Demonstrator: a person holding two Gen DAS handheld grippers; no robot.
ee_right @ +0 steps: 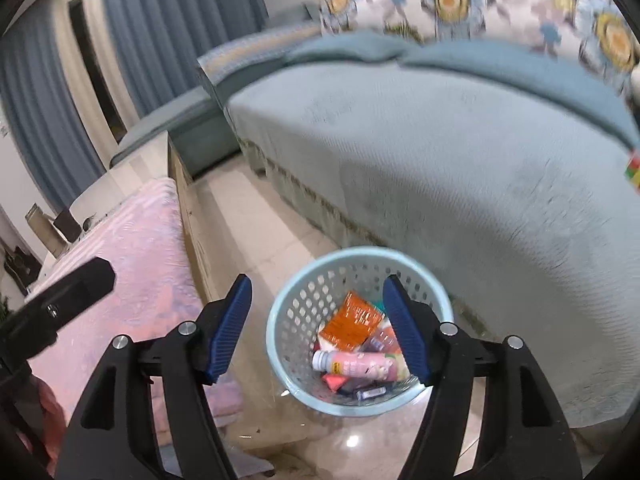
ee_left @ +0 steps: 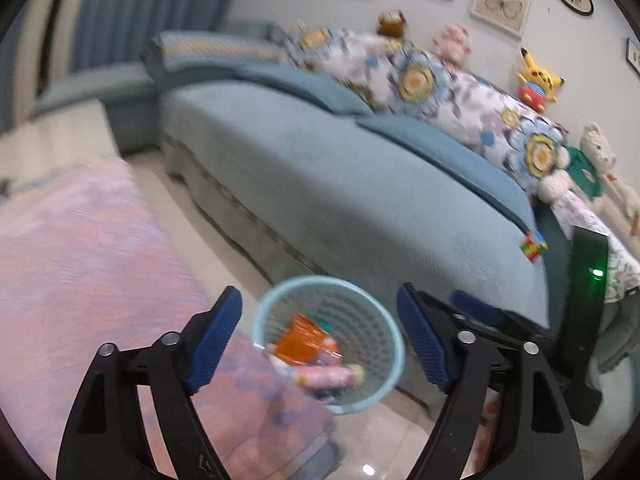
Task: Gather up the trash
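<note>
A light blue perforated bin (ee_left: 384, 332) (ee_right: 296, 320) stands on the floor between the sofa and a low table. It holds an orange packet (ee_right: 352, 322) (ee_left: 304, 336), a pink bottle (ee_right: 360, 366) (ee_left: 324, 376) and other wrappers. My left gripper (ee_left: 320, 340) is open and empty above the bin. My right gripper (ee_right: 316, 328) is open and empty above the bin; its blue pad (ee_right: 404, 332) overlaps the bin's right side. The right gripper also shows in the left wrist view (ee_left: 480, 312).
A teal sofa (ee_left: 340, 184) (ee_right: 460, 152) with floral cushions and plush toys runs along the right. A low table with a pink cloth (ee_left: 80, 264) (ee_right: 132, 248) lies to the left. A colour cube (ee_left: 533, 246) sits on the sofa. Glossy tiled floor (ee_right: 256, 216) lies between.
</note>
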